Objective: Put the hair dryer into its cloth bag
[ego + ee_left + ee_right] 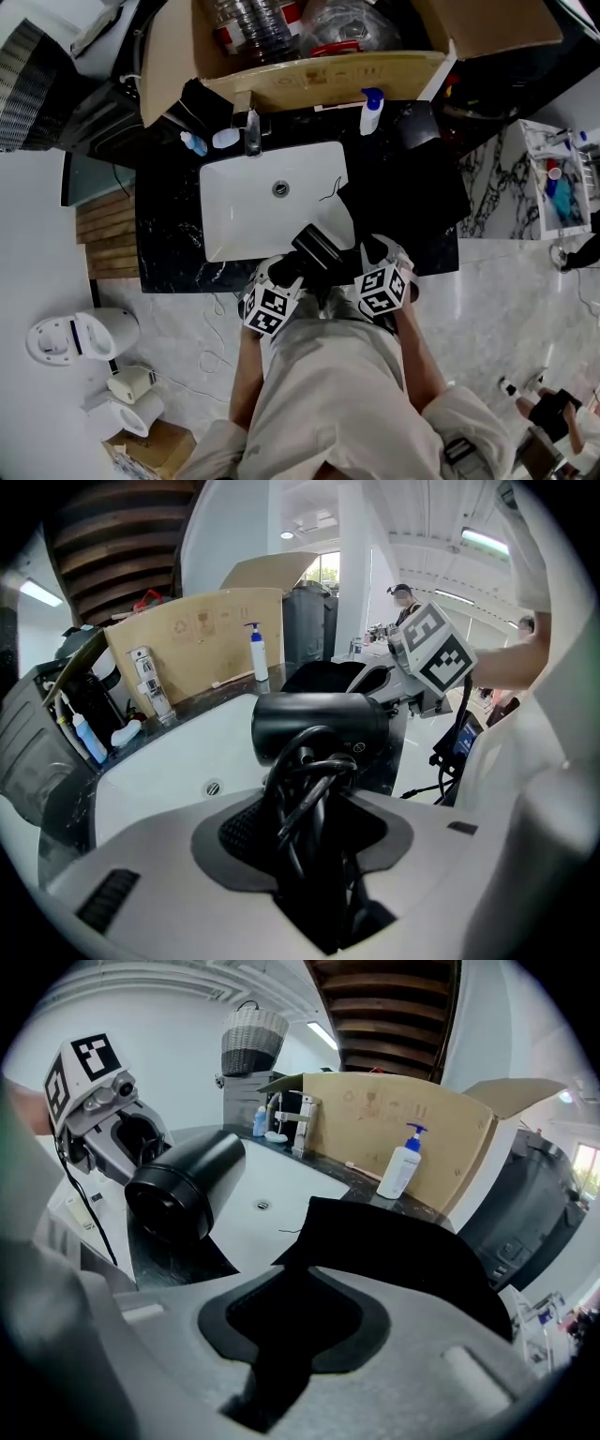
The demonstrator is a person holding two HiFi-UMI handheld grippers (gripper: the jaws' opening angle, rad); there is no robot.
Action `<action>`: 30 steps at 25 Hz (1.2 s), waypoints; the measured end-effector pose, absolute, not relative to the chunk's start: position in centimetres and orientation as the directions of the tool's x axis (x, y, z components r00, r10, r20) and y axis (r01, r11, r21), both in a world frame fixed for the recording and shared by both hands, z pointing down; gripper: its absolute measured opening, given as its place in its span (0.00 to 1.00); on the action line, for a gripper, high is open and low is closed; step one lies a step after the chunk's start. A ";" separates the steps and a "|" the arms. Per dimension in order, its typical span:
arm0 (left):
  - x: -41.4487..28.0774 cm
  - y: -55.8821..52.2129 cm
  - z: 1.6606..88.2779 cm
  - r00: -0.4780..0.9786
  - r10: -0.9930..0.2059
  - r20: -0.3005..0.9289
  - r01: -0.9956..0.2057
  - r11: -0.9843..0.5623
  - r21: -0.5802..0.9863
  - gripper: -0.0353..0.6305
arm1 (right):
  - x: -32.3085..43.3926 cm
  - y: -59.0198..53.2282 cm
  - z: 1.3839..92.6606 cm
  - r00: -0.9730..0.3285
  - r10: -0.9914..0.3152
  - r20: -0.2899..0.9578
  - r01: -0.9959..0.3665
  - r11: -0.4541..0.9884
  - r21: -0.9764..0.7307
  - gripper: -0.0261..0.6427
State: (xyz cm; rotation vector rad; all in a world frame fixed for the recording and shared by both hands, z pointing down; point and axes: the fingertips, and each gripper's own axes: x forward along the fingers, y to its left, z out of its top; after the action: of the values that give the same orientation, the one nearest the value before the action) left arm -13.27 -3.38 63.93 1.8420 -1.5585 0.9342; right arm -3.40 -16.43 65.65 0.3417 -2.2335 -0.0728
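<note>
- Right, my left tool (314, 808) grips the hair dryer (319, 726) by its handle and cord, over the front of the sink (253, 202)
- My right tool (286, 1326) pinches the cloth bag (394, 1251) on the tabletop (169, 234)

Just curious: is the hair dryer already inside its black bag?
No, the hair dryer is fully uncovered beside the cloth bag.

Left claw (283, 279) and right claw (379, 262): grey, with marker cubes (270, 309).
</note>
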 end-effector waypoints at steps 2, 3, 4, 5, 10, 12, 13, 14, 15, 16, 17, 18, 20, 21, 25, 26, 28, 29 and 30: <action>-13.3 -3.5 63.9 0.090 -0.603 0.792 -0.982 -0.185 -0.029 0.34 | -3.3 -16.5 66.1 -0.581 -0.266 0.769 -0.216 0.962 0.170 0.10; -13.3 -3.6 63.9 0.093 -0.603 0.792 -0.981 -0.190 -0.030 0.34 | -3.3 -16.6 66.2 -0.577 -0.263 0.773 -0.219 0.962 0.164 0.06; -13.2 -3.6 63.9 0.096 -0.602 0.793 -0.980 -0.196 -0.030 0.34 | -3.2 -16.6 66.1 -0.576 -0.258 0.775 -0.226 0.962 0.152 0.05; -13.2 -3.7 63.8 0.100 -0.601 0.793 -0.979 -0.202 -0.029 0.34 | -3.2 -16.6 66.0 -0.579 -0.253 0.775 -0.236 0.962 0.138 0.05; -13.1 -4.2 63.8 0.131 -0.597 0.792 -0.970 -0.243 -0.023 0.34 | -3.2 -17.2 64.4 -0.607 -0.262 0.750 -0.299 0.950 0.089 0.05; -13.0 -4.5 63.8 0.149 -0.592 0.792 -0.963 -0.268 -0.018 0.34 | -3.2 -17.5 63.7 -0.620 -0.273 0.736 -0.328 0.942 0.073 0.05; -13.0 -4.7 63.8 0.159 -0.589 0.792 -0.960 -0.280 -0.015 0.34 | -3.2 -17.7 63.3 -0.626 -0.279 0.729 -0.341 0.938 0.066 0.05; -12.9 -4.9 63.8 0.170 -0.585 0.793 -0.956 -0.293 -0.011 0.34 | -3.2 -17.8 62.9 -0.632 -0.284 0.721 -0.353 0.934 0.059 0.05; -12.8 -5.0 63.8 0.181 -0.580 0.794 -0.952 -0.306 -0.007 0.34 | -3.2 -18.0 62.6 -0.638 -0.288 0.714 -0.365 0.930 0.050 0.05; -12.7 -5.2 63.8 0.191 -0.575 0.795 -0.947 -0.320 -0.003 0.34 | -3.2 -18.1 62.2 -0.644 -0.292 0.707 -0.378 0.925 0.038 0.05; -12.6 -5.4 63.8 0.203 -0.570 0.796 -0.942 -0.335 0.000 0.34 | -3.2 -18.2 61.8 -0.650 -0.296 0.700 -0.394 0.919 0.023 0.05; -12.4 -5.6 63.7 0.215 -0.565 0.796 -0.936 -0.351 0.004 0.34 | -3.2 -18.3 61.5 -0.654 -0.301 0.694 -0.410 0.912 0.009 0.05; -12.1 -6.1 63.7 0.242 -0.556 0.795 -0.923 -0.384 0.012 0.34 | -3.0 -18.6 61.0 -0.661 -0.313 0.682 -0.440 0.898 -0.014 0.05; -11.9 -6.3 63.7 0.254 -0.551 0.795 -0.916 -0.400 0.016 0.34 | -3.0 -18.7 60.8 -0.663 -0.320 0.677 -0.452 0.892 -0.022 0.05; -11.2 -7.1 63.8 0.298 -0.532 0.792 -0.888 -0.459 0.025 0.34 | -2.8 -19.0 60.3 -0.668 -0.348 0.658 -0.489 0.872 -0.034 0.05; -11.1 -7.2 63.8 0.306 -0.528 0.792 -0.882 -0.471 0.027 0.34 | -2.7 -19.0 60.2 -0.667 -0.356 0.655 -0.496 0.868 -0.034 0.05; -11.0 -7.6 63.9 0.321 -0.518 0.793 -0.870 -0.491 0.031 0.34 | -2.7 -19.1 59.9 -0.666 -0.368 0.649 -0.507 0.861 -0.031 0.05; -11.0 -7.9 63.9 0.328 -0.513 0.793 -0.865 -0.501 0.033 0.34 | -2.8 -19.2 59.7 -0.667 -0.373 0.645 -0.510 0.860 -0.030 0.05; -11.0 -8.1 63.9 0.334 -0.508 0.794 -0.859 -0.510 0.035 0.34 | -2.9 -19.2 59.5 -0.671 -0.377 0.639 -0.511 0.859 -0.029 0.05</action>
State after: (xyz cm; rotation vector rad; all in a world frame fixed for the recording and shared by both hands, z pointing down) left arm -10.96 -8.05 63.94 2.1499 -1.1994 1.0368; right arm -2.86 -19.17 59.54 0.6411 -2.3823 0.2709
